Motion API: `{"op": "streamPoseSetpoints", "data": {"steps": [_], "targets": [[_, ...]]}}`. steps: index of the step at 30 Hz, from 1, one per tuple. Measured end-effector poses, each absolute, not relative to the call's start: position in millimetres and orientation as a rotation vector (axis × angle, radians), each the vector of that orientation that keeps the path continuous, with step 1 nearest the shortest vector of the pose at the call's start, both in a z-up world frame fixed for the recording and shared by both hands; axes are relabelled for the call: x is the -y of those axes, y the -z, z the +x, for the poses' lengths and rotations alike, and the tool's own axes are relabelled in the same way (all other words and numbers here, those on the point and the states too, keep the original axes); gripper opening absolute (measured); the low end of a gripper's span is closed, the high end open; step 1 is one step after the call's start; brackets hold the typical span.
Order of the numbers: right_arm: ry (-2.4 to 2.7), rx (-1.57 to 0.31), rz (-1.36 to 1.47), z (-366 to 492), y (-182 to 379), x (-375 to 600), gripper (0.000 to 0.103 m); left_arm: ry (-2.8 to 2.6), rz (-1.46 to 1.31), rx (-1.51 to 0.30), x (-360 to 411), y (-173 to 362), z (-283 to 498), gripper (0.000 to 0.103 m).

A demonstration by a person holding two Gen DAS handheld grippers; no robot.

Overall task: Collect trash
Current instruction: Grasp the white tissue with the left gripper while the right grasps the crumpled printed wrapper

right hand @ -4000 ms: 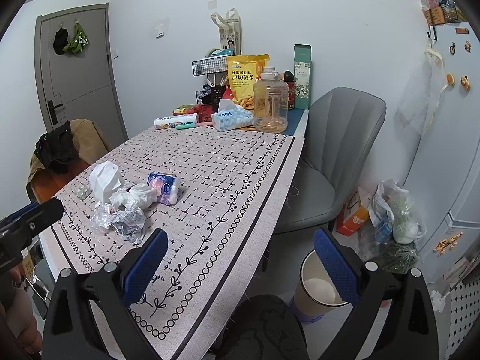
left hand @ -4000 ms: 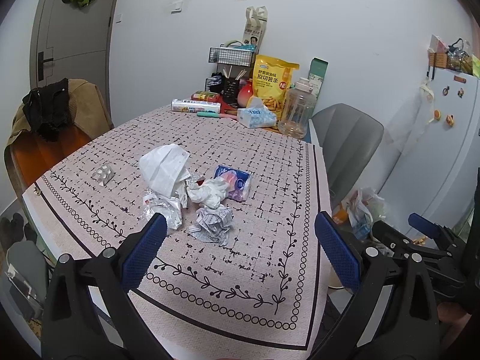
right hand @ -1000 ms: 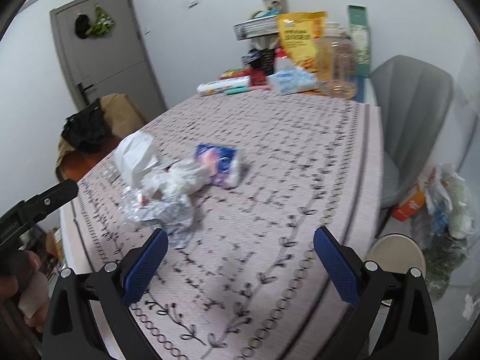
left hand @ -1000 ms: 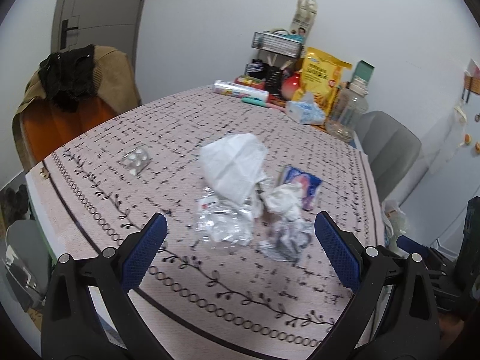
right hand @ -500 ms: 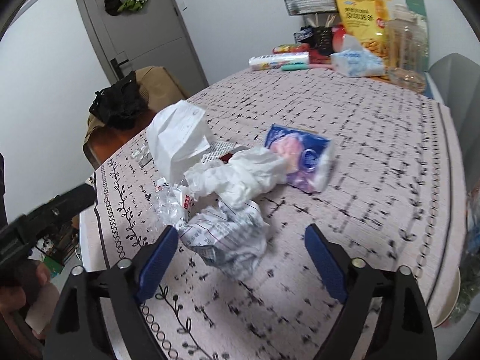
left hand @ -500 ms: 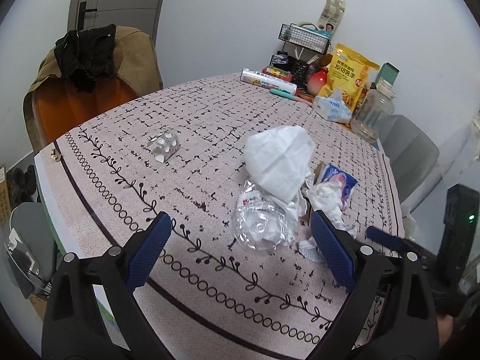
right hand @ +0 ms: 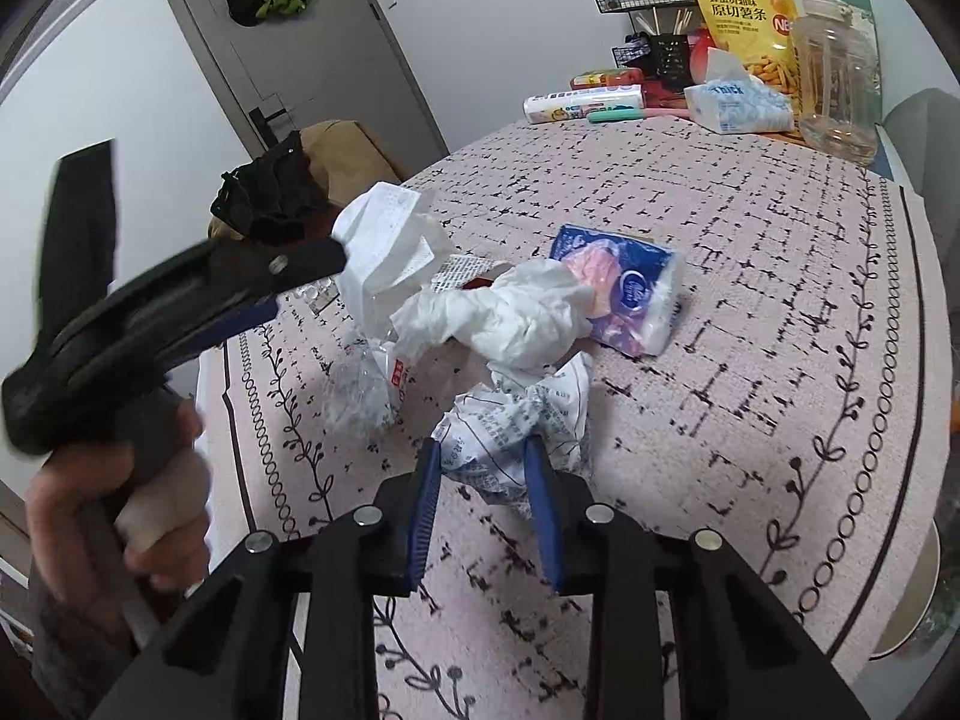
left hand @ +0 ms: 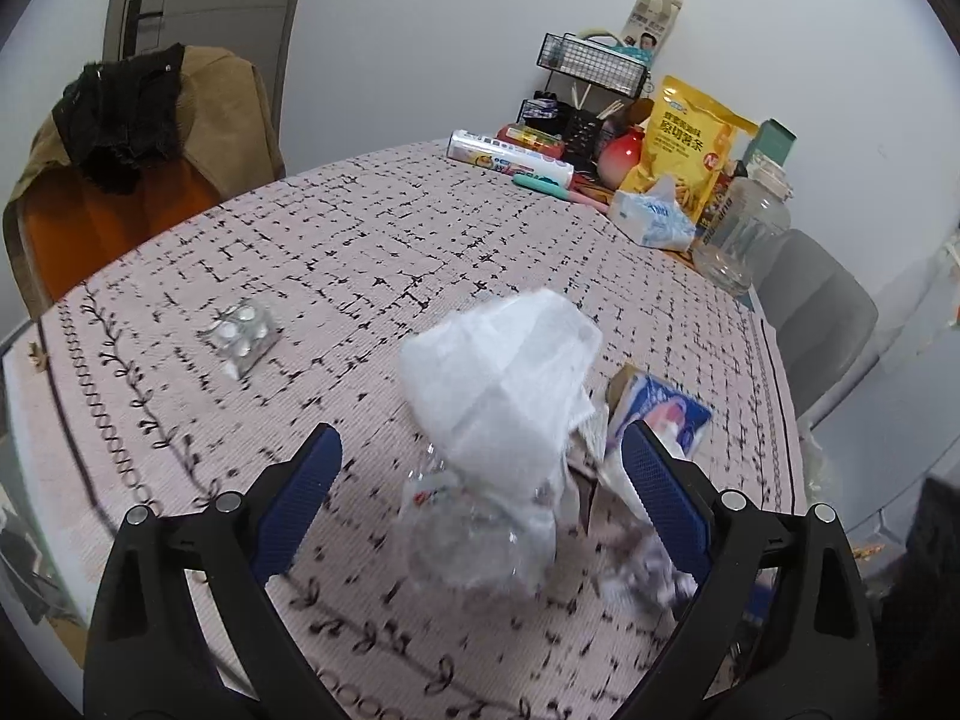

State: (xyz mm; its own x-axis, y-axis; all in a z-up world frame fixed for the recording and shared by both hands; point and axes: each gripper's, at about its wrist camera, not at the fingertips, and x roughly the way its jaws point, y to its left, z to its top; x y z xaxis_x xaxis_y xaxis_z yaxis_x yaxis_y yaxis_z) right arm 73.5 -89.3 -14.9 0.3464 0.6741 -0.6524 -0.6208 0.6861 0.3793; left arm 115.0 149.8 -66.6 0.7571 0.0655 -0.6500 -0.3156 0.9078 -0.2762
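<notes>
A pile of trash lies near the front of the pink tablecloth (left hand: 420, 252). It holds a white face mask (left hand: 510, 378), a crushed clear plastic bottle (left hand: 474, 540), a white tissue (right hand: 510, 312), a blue tissue packet (right hand: 618, 294) and a crumpled printed paper (right hand: 510, 426). My right gripper (right hand: 483, 468) is shut on the crumpled printed paper. My left gripper (left hand: 480, 468) is open, its blue fingers either side of the mask and bottle. It shows from the side in the right wrist view (right hand: 198, 306). A pill blister (left hand: 243, 330) lies apart at the left.
Along the far table edge stand a yellow snack bag (left hand: 684, 144), a tissue pack (left hand: 651, 219), a clear jug (left hand: 744, 234), a wire rack (left hand: 594, 66) and a roll (left hand: 510, 162). A chair with clothes (left hand: 120, 138) is left, a grey chair (left hand: 822, 312) right. A bin rim (right hand: 918, 600) shows below the table.
Both grippers moved closer to the pile. My right gripper closed from wide open onto the crumpled printed paper. My left gripper moved in around the mask and bottle, still open.
</notes>
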Motion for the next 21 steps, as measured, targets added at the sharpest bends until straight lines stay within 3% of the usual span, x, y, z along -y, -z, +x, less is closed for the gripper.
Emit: {"op": "streamPoseSetpoints", "data": {"steps": [1, 3, 10, 12, 14, 16, 19, 21], "targets": [[-0.841, -0.879, 0.069, 72.0, 14.1, 91.9, 0.027, -0.212, -0.391, -0.685, -150.9, 67.9, 118.9, 0.093], [-0.837, -0.880, 0.067, 70.6, 12.5, 96.1, 0.013, -0.207, -0.399, -0.694, -153.1, 71.5, 128.5, 0.094], [-0.817, -0.884, 0.069, 68.9, 13.7, 107.2, 0.013, -0.196, -0.446, -0.713, -161.6, 84.5, 147.7, 0.096], [-0.822, -0.880, 0.067, 66.2, 11.5, 107.9, 0.013, -0.180, -0.466, -0.699, -162.6, 83.5, 145.6, 0.081], [-0.830, -0.873, 0.067, 64.2, 9.0, 108.1, 0.012, -0.166, -0.484, -0.703, -164.3, 83.3, 143.7, 0.054], [-0.838, -0.862, 0.064, 61.8, 4.9, 107.5, 0.012, -0.169, -0.498, -0.690, -166.3, 81.3, 138.7, 0.038], [-0.847, -0.849, 0.060, 58.2, 0.8, 106.4, 0.012, -0.167, -0.503, -0.655, -168.4, 74.3, 127.2, 0.023], [-0.849, -0.845, 0.058, 56.4, -1.2, 105.8, 0.012, -0.153, -0.504, -0.632, -168.8, 67.9, 120.0, 0.018]]}}
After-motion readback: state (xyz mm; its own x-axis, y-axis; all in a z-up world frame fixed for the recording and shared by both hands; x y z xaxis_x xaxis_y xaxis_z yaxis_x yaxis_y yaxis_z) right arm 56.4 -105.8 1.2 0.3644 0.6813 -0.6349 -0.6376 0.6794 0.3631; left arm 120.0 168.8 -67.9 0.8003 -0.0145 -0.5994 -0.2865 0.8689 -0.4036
